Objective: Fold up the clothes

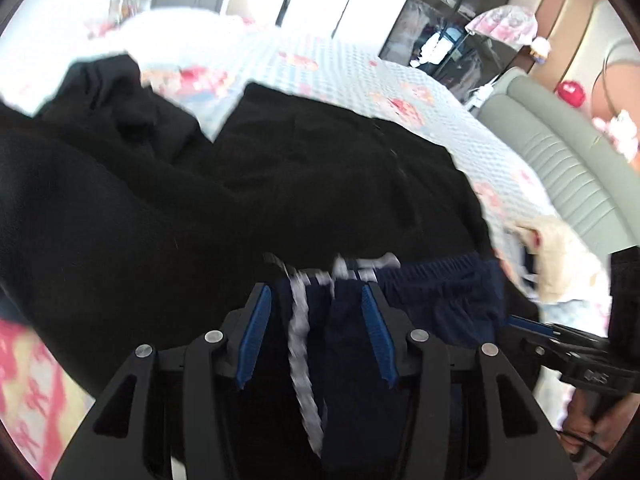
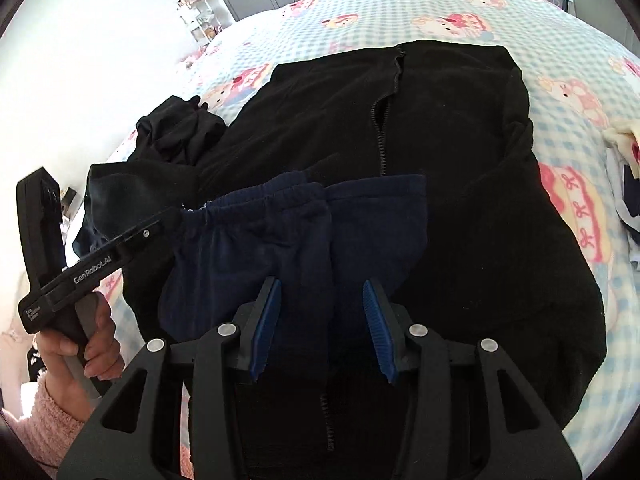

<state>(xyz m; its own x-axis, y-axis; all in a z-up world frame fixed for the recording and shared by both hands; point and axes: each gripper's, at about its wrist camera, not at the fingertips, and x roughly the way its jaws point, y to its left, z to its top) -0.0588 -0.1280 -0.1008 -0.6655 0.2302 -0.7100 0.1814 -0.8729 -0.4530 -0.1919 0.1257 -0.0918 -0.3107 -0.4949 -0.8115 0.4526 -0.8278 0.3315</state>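
Note:
Navy shorts with an elastic waistband and a white drawstring lie over a black zip fleece jacket spread on the bed. My left gripper has its blue pads apart around the drawstring end of the waistband; in the right wrist view its tip touches the waistband's left end. My right gripper is open, its pads on either side of a fold of the shorts near the hem. The jacket also shows in the left wrist view.
A second dark garment lies crumpled at the jacket's far left. A cream cloth lies at the bed's right side. The bed has a checked cartoon-print cover. A grey padded headboard and a dark wardrobe stand behind.

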